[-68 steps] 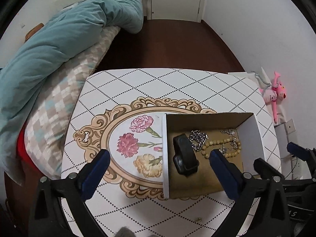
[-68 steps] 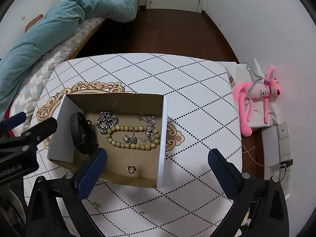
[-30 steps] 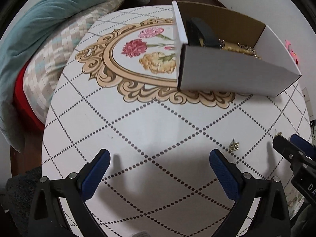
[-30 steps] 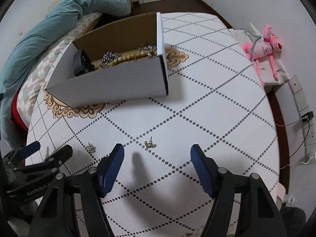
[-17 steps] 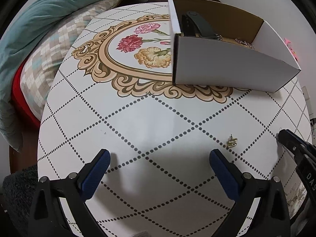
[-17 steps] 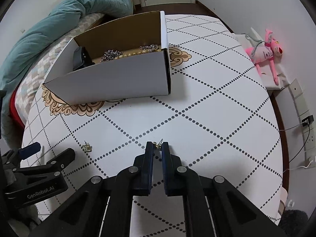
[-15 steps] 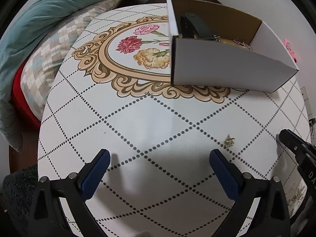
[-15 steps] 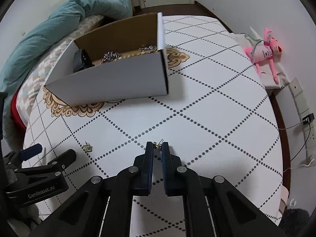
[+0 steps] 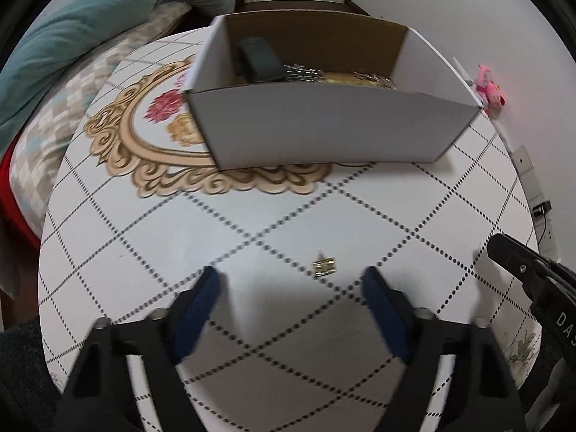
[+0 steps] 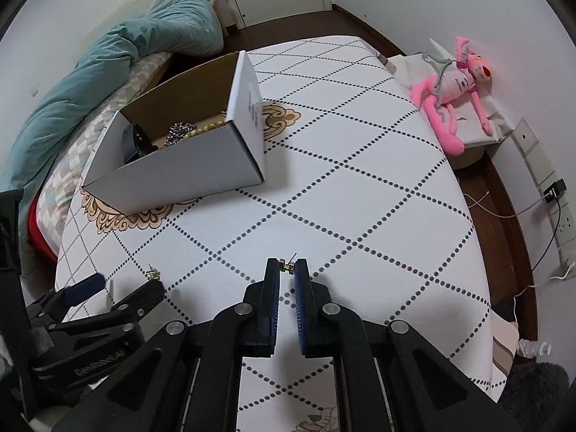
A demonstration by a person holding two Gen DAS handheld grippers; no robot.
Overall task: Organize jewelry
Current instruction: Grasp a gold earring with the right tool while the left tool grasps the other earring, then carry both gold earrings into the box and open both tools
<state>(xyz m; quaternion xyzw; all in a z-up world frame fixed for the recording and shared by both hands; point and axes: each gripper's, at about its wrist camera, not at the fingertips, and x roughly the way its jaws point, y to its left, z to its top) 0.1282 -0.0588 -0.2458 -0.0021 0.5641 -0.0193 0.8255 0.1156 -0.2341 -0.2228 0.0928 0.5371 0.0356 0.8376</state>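
Observation:
A white cardboard box (image 9: 324, 126) stands on the patterned table (image 9: 144, 237) and holds a black band (image 9: 259, 61), a silver chain and beads. It also shows in the right wrist view (image 10: 180, 158). A small gold earring (image 9: 324, 266) lies on the table between my left gripper's (image 9: 288, 284) open fingers, nearer the right one. My right gripper (image 10: 287, 265) is shut on a second gold earring (image 10: 288, 265), held at the fingertips above the table. The first earring (image 10: 154, 273) also shows beside the left gripper in the right wrist view.
A bed with a teal duvet (image 10: 108, 72) lies left of the table. A pink plush toy (image 10: 453, 90) sits on a white bag at the right. Wall sockets and cables (image 10: 550, 194) are at the far right. My right gripper's tip (image 9: 522, 266) shows in the left wrist view.
My left gripper has moved forward and right so the loose earring sits between its fingers, which stand closer together. My right gripper stays shut on its earring and has swung a little.

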